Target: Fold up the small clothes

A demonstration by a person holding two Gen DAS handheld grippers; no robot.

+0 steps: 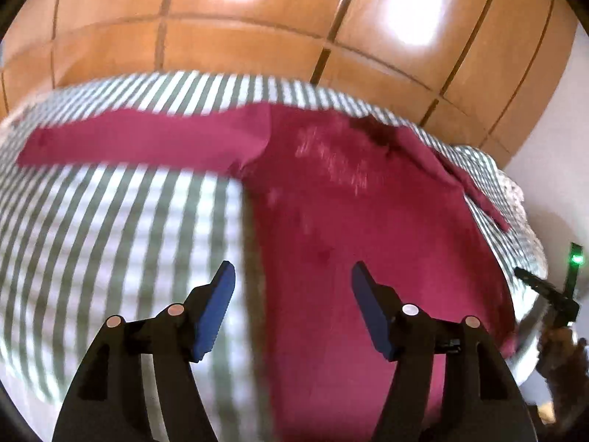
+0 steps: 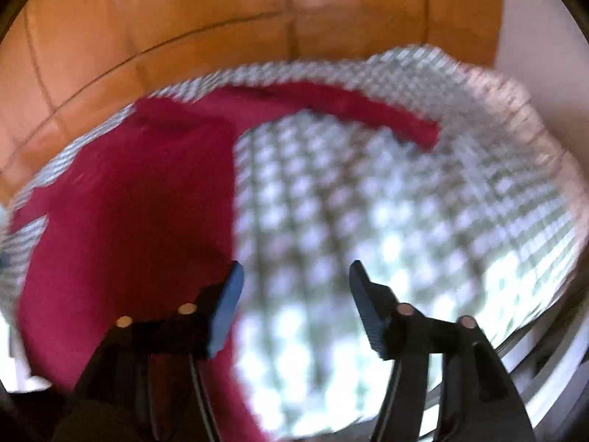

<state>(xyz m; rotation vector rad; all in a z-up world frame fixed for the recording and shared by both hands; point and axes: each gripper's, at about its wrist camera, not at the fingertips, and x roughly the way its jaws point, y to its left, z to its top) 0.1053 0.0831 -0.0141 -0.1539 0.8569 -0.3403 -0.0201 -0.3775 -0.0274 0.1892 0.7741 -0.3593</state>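
Shirt (image 1: pixel 368 221), crimson, seemingly soft, long-sleeved

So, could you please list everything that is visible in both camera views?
shirt: one, dark red, long-sleeved, lying spread on the checked cloth, sleeves out to both sides
checked cloth: one, grey-green and white, covering the surface under the shirt
wooden panels: several, orange-brown, glossy, behind the cloth
wall: one, pale, at the right edge
left tongs: one, black with blue pads, open, nothing between them, above the shirt's edge
right tongs: one, black with blue pads, open, nothing between them, above the shirt's other edge
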